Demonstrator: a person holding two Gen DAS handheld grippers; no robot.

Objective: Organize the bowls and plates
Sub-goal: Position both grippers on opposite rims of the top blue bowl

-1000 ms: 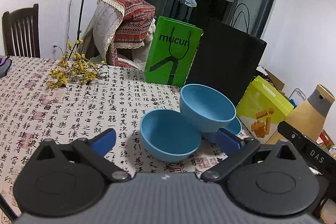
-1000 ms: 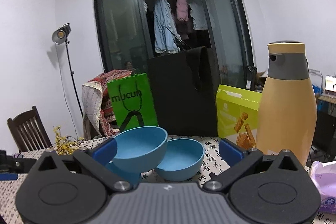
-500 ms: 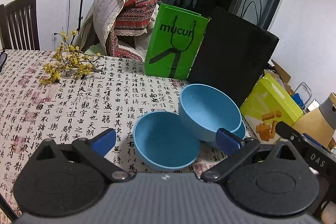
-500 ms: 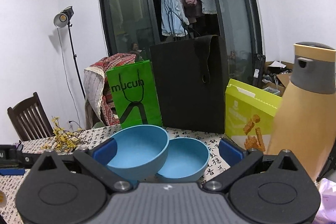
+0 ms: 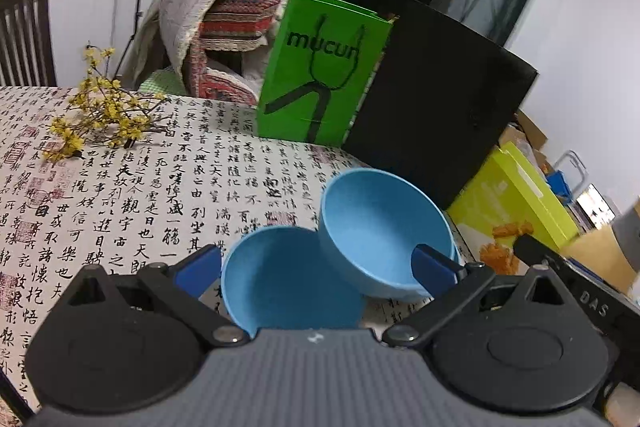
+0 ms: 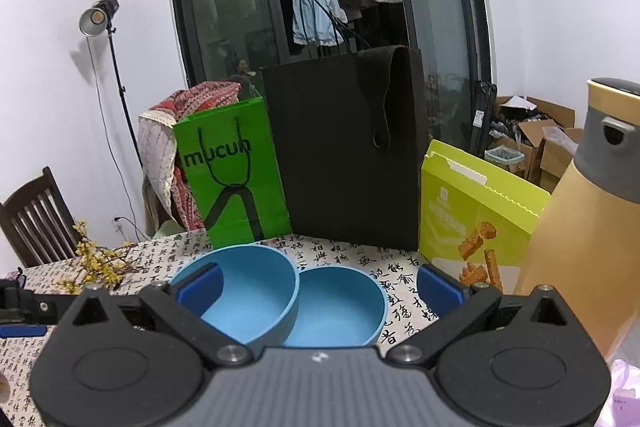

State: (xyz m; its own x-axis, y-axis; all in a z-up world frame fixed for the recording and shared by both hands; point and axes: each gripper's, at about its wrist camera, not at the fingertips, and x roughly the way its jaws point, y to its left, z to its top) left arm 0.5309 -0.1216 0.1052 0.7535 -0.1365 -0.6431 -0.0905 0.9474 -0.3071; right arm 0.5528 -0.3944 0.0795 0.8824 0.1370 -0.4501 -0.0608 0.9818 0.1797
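Observation:
Two blue bowls sit on the calligraphy tablecloth [image 5: 120, 195]. In the left wrist view the near bowl [image 5: 280, 283] lies flat between my open left gripper's [image 5: 316, 267] fingers, and a second bowl [image 5: 380, 227] leans tilted against it. In the right wrist view the tilted bowl [image 6: 248, 291] is on the left and the flat bowl [image 6: 340, 307] is on the right, both between my open right gripper's [image 6: 320, 291] fingers. Neither gripper holds anything. A third blue rim may lie under the tilted bowl; I cannot tell.
A green "mucun" bag [image 5: 324, 87] and a black bag [image 5: 436, 123] stand behind the bowls. A yellow-green snack box [image 6: 476, 211] and a tan bottle [image 6: 592, 227] stand at the right. Yellow flower sprigs [image 5: 100, 115] lie at the left.
Both grippers have moved in closer over the bowls and now look down on them more. The bowls have not moved. Both grippers stay open.

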